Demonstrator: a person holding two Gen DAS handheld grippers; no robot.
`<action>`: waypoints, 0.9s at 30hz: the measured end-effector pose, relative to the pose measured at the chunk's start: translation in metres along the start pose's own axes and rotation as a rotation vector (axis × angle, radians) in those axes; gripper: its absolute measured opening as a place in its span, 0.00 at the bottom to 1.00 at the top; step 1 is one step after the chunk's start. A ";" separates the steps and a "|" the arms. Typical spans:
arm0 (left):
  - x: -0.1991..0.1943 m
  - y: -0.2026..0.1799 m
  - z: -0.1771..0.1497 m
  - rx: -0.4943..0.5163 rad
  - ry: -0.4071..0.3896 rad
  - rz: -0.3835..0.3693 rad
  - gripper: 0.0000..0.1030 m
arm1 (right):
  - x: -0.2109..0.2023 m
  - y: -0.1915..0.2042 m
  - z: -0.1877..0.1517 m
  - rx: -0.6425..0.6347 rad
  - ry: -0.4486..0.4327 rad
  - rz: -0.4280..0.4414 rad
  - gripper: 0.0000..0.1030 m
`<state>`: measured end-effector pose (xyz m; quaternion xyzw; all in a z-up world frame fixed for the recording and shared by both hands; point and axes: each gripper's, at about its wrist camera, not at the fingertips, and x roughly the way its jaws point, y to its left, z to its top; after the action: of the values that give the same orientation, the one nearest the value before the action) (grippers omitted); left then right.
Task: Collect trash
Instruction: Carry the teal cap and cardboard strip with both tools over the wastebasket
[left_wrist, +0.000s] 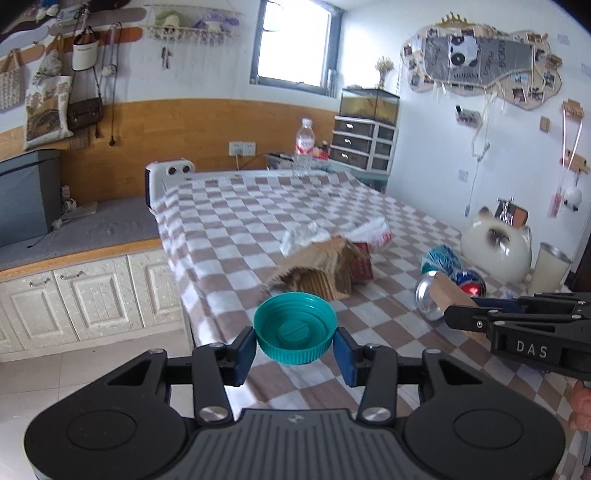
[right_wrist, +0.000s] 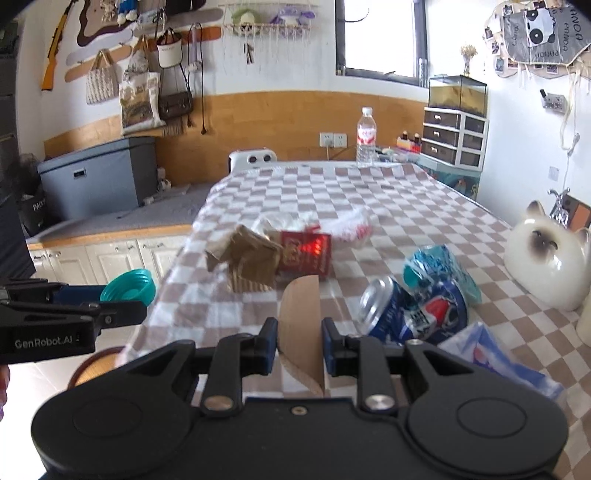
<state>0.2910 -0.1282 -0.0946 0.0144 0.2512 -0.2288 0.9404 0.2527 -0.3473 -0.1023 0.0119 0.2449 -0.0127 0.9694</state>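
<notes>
Between the blue pads of my left gripper sat a teal lid, clamped by its rim, while my right gripper pinched a flat cardboard piece; so two pieces were collected. Much remained on the checkered table: torn cardboard, a red packet, a blue can, crumpled wrappers. I saw no bin. Close beside the can stood a ceramic cat, easy to knock.

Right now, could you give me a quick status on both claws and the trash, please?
Left claw shut on teal lid. Right claw shut on cardboard piece. Blue can, wrappers, red packet on checkered cloth. Nothing blocking.
</notes>
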 end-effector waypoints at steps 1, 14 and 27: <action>-0.004 0.004 0.000 -0.005 -0.007 0.004 0.46 | -0.002 0.004 0.002 -0.001 -0.007 0.005 0.25; -0.050 0.077 -0.002 -0.067 -0.057 0.117 0.46 | 0.004 0.080 0.026 -0.057 -0.050 0.104 0.25; -0.081 0.167 -0.015 -0.156 -0.061 0.235 0.46 | 0.042 0.179 0.034 -0.157 -0.016 0.264 0.25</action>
<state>0.2948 0.0572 -0.0842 -0.0364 0.2360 -0.0973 0.9662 0.3114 -0.1701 -0.0896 -0.0319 0.2339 0.1340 0.9625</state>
